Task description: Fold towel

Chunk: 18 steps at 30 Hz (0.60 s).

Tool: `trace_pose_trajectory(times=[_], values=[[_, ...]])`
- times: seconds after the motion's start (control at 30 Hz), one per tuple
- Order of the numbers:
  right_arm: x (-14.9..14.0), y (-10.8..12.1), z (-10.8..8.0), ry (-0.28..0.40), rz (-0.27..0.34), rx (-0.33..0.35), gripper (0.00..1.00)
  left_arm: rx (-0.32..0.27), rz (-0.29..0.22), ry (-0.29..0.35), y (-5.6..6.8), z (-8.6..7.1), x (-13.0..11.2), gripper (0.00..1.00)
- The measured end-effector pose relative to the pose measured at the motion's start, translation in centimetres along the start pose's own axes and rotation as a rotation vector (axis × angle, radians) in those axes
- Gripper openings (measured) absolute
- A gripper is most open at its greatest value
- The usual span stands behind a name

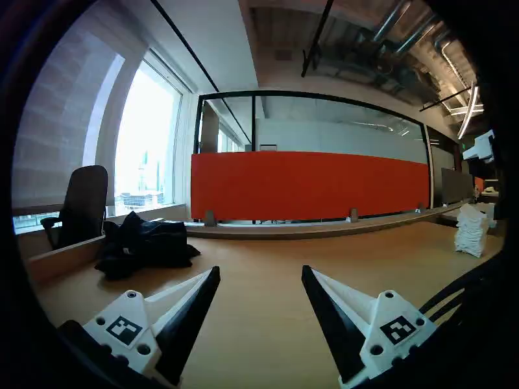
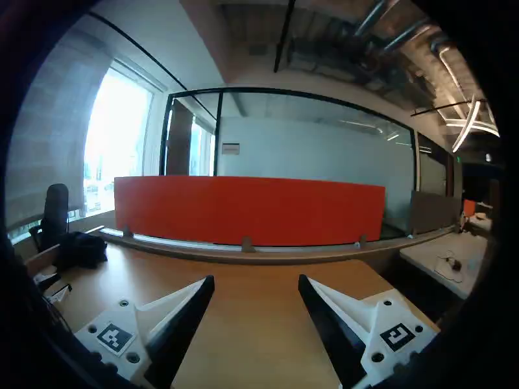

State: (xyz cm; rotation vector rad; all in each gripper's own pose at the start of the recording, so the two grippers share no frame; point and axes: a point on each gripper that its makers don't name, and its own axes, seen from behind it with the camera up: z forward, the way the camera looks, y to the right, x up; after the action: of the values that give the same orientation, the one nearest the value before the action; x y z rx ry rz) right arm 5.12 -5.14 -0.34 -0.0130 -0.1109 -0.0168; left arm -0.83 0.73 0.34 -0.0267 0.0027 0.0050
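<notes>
- Dark crumpled cloth [image 1: 144, 245], probably the towel, lies far left on the desk [image 1: 272, 311]; its long axis is unclear.
- Left gripper [image 1: 260, 268]: fingers apart, empty, seemingly the nearer to it.
- Right gripper [image 2: 255, 277]: fingers apart, empty.
- White folded stack [image 1: 471, 230] stands far right.

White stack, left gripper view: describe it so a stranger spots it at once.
Find the long orange partition behind the wooden desk, then follow the desk to the right edge. There stands the white stack, seemingly folded cloths, pale and upright, unlike the dark bundle slumped at the left.
</notes>
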Motion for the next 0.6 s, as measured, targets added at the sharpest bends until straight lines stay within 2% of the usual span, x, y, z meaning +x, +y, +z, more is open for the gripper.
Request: trace_pose_trajectory(times=[0.27, 0.6], values=[[0.0, 0.2, 0.1, 0.008, -0.004, 0.009, 1.00, 0.000, 0.003, -0.002, 0.0, 0.0, -0.1, 0.93], [0.8, 1.9, 0.4, 0.044, -0.007, 0.002, 1.00, 0.000, 0.006, -0.002, 0.0, -0.2, 0.0, 0.93]])
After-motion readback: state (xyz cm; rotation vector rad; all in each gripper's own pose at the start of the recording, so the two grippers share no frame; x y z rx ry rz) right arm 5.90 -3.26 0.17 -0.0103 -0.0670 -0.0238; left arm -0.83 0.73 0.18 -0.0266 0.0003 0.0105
